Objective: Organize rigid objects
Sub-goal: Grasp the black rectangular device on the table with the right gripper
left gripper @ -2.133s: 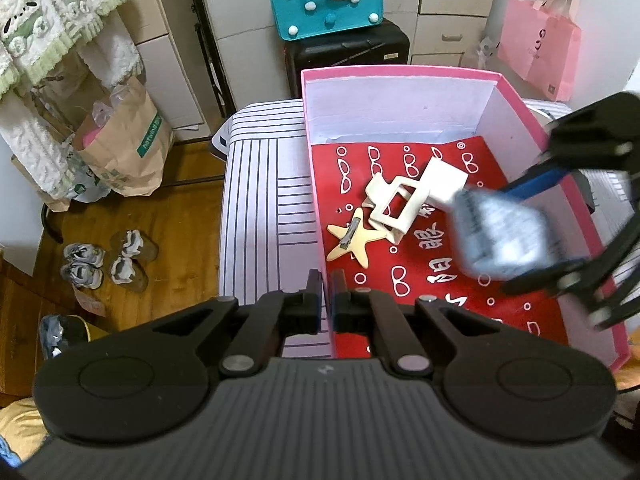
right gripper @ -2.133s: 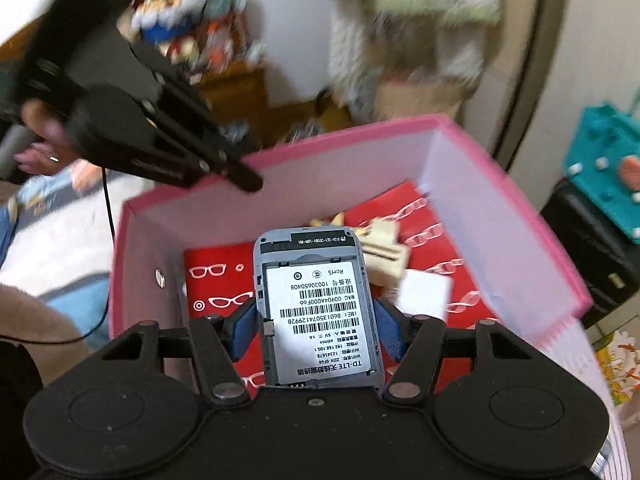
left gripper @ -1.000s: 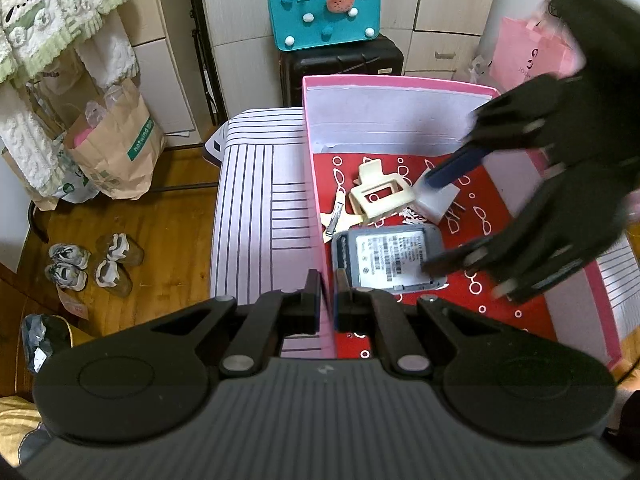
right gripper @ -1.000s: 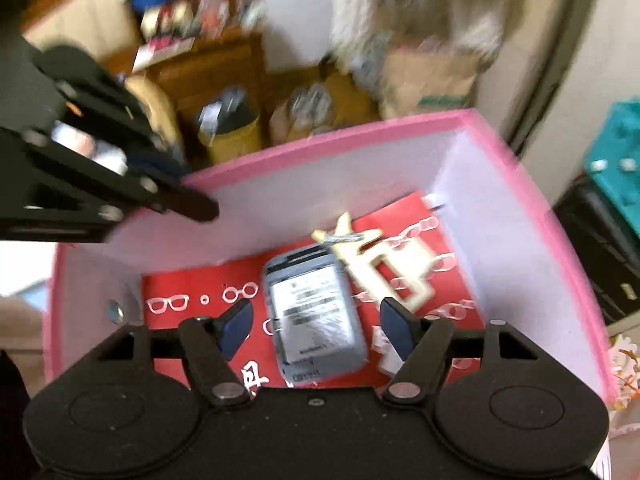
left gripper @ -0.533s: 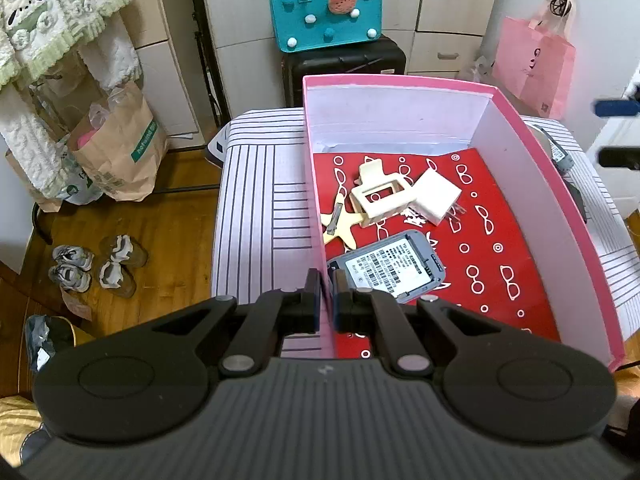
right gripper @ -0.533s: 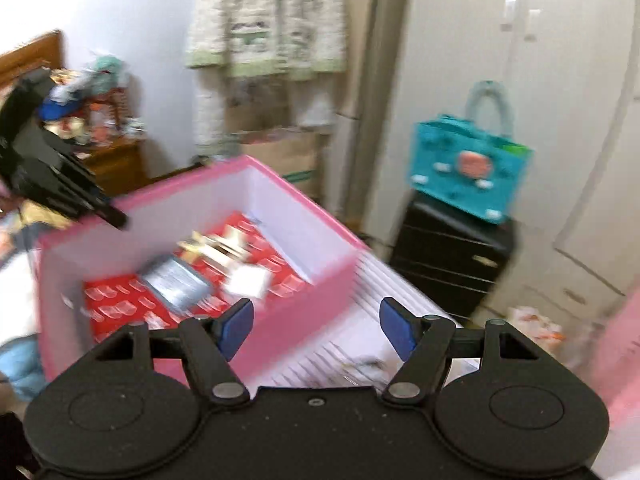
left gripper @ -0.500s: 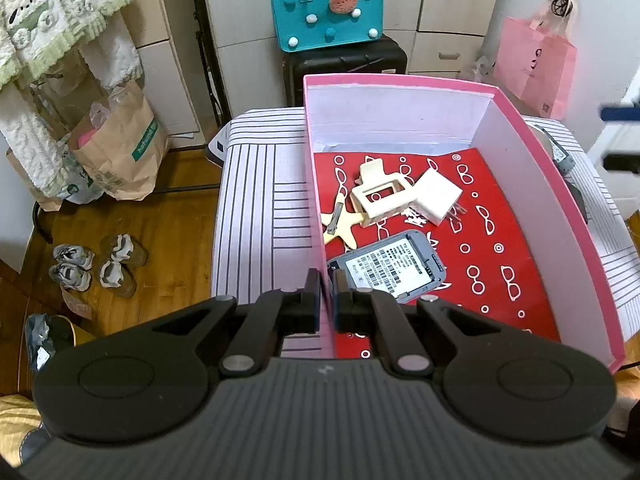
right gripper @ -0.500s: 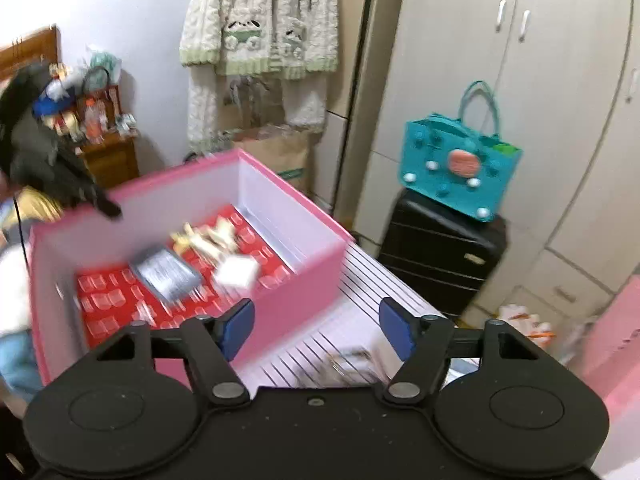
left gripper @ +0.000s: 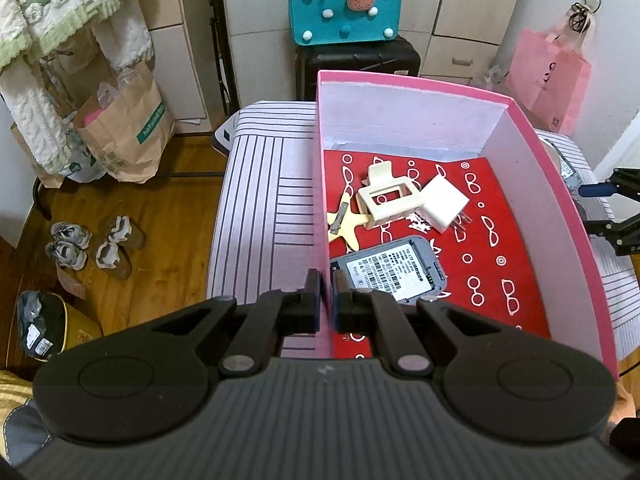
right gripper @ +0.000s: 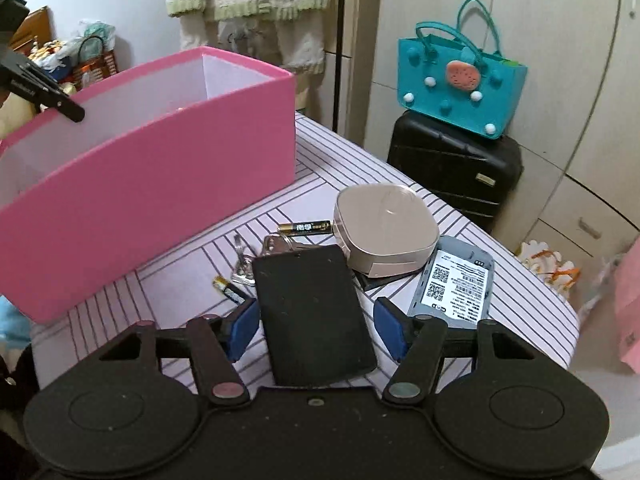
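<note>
right gripper (right gripper: 316,330) is closing, fingers apart, black flat device (right gripper: 312,316) lying between, untouched | left gripper (left gripper: 327,300) is clamping pink box (left gripper: 322,184) wall

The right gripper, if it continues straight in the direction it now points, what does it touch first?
Most likely the flat black case, which lies on the striped cover between the open blue fingers of the right gripper. The jaws have just been closing, and the pads appear not to touch it yet.

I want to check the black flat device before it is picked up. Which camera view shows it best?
The right wrist view: the black flat device lies on the striped cloth between the open right gripper pads, whole and sharp. The left wrist view does not show it; the pink box wall hides that area.
</note>
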Demonstrator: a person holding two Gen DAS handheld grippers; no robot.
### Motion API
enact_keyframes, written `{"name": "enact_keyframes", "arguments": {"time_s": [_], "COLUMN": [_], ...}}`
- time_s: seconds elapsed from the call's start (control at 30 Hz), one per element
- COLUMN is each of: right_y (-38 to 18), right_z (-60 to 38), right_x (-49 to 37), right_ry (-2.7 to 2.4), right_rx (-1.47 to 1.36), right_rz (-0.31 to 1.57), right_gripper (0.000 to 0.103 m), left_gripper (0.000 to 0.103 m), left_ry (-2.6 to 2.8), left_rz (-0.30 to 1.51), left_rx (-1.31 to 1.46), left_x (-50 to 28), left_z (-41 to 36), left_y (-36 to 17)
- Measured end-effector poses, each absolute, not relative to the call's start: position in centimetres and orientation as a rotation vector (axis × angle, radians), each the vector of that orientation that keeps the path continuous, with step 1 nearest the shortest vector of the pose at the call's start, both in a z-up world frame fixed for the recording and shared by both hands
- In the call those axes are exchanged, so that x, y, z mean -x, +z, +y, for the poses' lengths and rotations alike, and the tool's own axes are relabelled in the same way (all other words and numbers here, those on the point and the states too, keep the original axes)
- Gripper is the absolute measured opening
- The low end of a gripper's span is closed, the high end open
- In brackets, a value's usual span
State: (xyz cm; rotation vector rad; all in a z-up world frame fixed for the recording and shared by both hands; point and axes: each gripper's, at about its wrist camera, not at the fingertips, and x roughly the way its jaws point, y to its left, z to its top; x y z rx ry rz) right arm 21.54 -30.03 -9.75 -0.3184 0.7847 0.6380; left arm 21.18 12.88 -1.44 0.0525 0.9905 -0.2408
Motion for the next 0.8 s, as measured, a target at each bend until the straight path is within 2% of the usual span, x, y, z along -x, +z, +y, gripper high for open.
{"name": "enact_keyframes", "arguments": {"time_s": [0.27, 0.47, 0.8], "right_y": [-11.1, -11.5, -10.2], "right_z": [-29.2, -29.5, -29.2], "right_x": [-22.4, -23.4, -22.1], "right_ry": [0.7, 0.672, 0.624], "right_rx": [0.373, 0.291, 0.197], "right_rz": [0.801, 0.849, 0.835], "right_gripper": [0.068, 0.072, 0.068], "left_gripper": [0.004, 0.004, 0.004], "left_ry": [-0.233, -0.231, -0.243], "left_rz": [1.01, 1.023, 1.023], "left_rx": [-0.097, -0.15, -0.207], "left_x": [-21.4, -21.5, -21.6], "left_z": [12.2, 11.5, 11.2], "left_y": [-1.4, -1.7, -1.7]}}
